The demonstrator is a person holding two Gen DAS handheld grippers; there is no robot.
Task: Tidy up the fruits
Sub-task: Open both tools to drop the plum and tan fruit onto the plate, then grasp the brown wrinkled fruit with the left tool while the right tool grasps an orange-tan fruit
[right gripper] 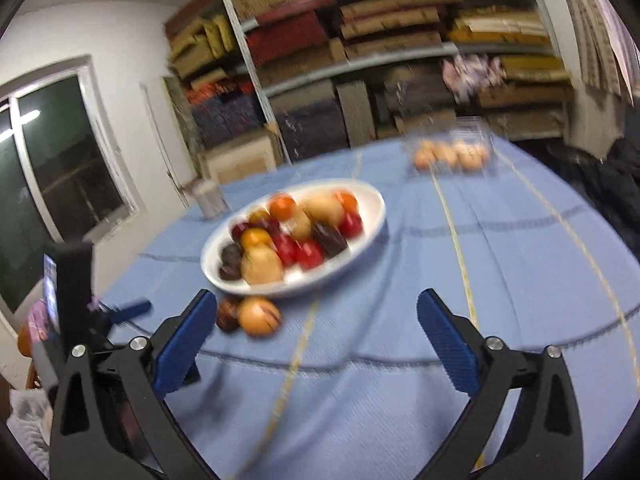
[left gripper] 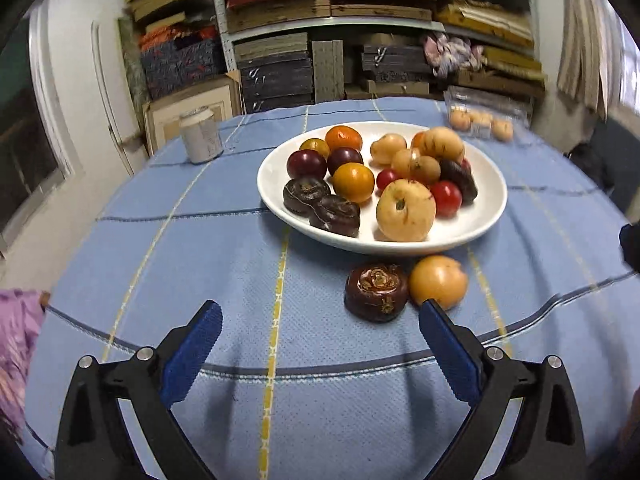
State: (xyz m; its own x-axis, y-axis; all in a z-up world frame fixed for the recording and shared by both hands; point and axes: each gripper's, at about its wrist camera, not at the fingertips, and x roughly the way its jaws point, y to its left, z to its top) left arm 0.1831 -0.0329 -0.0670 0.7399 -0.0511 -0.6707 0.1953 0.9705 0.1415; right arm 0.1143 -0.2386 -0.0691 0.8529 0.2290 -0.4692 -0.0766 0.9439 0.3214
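Both hand-held grippers (left gripper: 320, 322) (right gripper: 316, 312) released, only right view shows window (right gripper: 60, 168)

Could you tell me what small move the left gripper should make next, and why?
Probably ease the open left gripper forward and rightward to straddle the dark brown fruit. It and the yellow fruit lie on the tablecloth outside the white plate, and the dark one sits nearer.
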